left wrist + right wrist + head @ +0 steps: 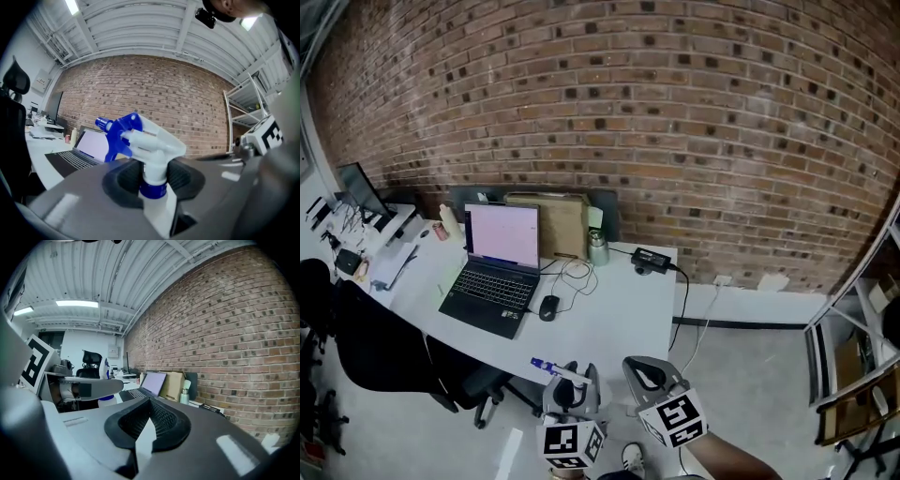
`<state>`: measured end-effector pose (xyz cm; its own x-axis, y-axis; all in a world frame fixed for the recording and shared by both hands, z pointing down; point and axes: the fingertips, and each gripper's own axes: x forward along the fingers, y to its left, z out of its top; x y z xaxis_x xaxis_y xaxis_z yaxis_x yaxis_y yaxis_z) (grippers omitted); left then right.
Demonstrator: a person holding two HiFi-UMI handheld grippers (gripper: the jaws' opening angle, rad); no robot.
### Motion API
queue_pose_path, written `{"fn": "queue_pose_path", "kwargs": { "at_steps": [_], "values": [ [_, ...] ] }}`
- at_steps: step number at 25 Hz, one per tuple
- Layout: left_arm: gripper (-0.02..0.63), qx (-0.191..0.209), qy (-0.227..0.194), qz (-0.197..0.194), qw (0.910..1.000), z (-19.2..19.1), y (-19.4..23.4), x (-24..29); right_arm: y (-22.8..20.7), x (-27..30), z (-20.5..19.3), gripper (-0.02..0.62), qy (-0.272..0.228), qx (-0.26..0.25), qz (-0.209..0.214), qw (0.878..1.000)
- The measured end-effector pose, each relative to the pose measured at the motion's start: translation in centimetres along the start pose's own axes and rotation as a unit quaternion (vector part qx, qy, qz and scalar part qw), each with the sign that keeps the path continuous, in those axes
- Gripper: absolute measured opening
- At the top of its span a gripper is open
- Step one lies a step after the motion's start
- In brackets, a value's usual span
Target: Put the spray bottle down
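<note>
The spray bottle is white with a blue trigger and nozzle. My left gripper is shut on its neck, one dark pad on each side, and the head points left. In the head view the left gripper hangs just off the near edge of the white desk, with the spray bottle's nozzle sticking out to the left. To its right, my right gripper holds nothing. In the right gripper view the right gripper has its pads together at the tips, and the bottle's body hangs below the left gripper.
On the desk are an open laptop, a mouse, a cardboard box, a metal flask and a power adapter with its cable. A black office chair stands at the left. Shelving stands at the right.
</note>
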<state>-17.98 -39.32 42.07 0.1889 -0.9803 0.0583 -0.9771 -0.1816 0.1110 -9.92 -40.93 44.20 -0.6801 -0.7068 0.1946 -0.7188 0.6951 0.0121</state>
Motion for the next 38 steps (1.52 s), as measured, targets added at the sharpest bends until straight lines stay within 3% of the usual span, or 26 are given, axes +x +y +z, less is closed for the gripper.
{"fn": "queue_pose_path", "kwargs": {
  "at_steps": [6, 16, 26, 30, 33, 38],
  "values": [
    [0.124, 0.002, -0.006, -0.006, 1.0, -1.3, 2.2, 6.7, -3.8, 5.1, -1.1, -0.003, 0.011, 0.016, -0.011, 1.0],
    [0.129, 0.018, -0.005, -0.011, 0.9998, -0.4, 2.9, 11.6, -6.0, 8.8, -2.7, -0.003, 0.017, 0.056, -0.013, 0.998],
    [0.132, 0.029, 0.019, -0.011, 0.9993, -1.2, 3.0, 11.5, -5.6, 9.2, -3.0, -0.003, 0.02, 0.07, -0.01, 0.997],
    [0.186, 0.032, 0.038, -0.006, 0.9988, -1.9, 3.1, 11.2, -5.4, 8.6, -2.7, -0.003, 0.017, 0.068, -0.01, 0.997],
    [0.201, 0.028, 0.037, 0.008, 0.9989, -1.7, 3.5, 10.2, -5.1, 7.8, -2.2, -0.003, 0.012, 0.065, -0.011, 0.998],
    [0.201, 0.014, 0.031, 0.0, 0.9994, -1.4, 2.4, 6.9, -3.8, 5.2, -1.5, -0.003, 0.002, 0.056, -0.011, 0.998]
  ]
}}
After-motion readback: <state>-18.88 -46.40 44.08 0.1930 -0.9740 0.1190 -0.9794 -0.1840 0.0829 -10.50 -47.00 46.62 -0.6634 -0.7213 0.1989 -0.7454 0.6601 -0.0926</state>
